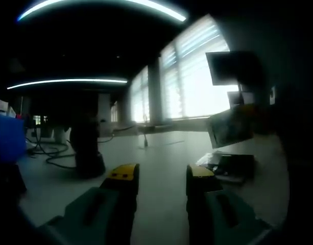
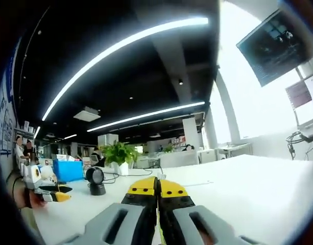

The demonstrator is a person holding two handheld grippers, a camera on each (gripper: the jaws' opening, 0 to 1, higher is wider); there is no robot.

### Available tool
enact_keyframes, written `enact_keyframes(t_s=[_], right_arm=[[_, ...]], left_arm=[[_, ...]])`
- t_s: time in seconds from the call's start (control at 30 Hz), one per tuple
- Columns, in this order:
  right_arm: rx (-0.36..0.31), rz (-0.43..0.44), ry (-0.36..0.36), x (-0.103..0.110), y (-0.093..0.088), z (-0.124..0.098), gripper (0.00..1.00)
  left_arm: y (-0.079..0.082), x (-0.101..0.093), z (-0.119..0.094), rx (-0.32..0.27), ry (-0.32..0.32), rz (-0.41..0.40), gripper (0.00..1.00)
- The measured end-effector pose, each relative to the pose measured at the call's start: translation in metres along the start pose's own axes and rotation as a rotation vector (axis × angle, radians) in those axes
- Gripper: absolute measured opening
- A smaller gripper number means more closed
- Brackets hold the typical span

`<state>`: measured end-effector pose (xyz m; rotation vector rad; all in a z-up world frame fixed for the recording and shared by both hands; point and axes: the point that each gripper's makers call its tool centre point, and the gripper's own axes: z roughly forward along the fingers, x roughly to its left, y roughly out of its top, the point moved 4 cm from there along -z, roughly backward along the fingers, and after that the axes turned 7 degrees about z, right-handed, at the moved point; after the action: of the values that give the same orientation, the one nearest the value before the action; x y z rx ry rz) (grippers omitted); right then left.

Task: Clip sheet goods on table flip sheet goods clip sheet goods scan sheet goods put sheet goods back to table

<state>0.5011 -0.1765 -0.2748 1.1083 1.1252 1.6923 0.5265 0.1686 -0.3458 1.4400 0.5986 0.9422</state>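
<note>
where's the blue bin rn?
In the right gripper view, the blue plastic bin sits at left on the white table, beside the black round scanner and left of the potted plant.

Left gripper [image 1: 160, 176] jaws apart; right gripper [image 2: 157, 190] jaws together.

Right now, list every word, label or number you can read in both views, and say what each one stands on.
No text can be read.
Wall monitor: picture on screen, no legible words.
Second screen: reddish lines, too blurred.
Wall board: markings too small.
Held sheet goods: print too dark and blurred.
</note>
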Motion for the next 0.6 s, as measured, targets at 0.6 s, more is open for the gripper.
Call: enact_keyframes(t_s=[0.6], right_arm=[[-0.072, 0.208, -0.165, -0.043, -0.012, -0.022, 0.0]], left_arm=[[0.001, 0.0, 0.0, -0.002, 0.0, 0.0, 0.29]])
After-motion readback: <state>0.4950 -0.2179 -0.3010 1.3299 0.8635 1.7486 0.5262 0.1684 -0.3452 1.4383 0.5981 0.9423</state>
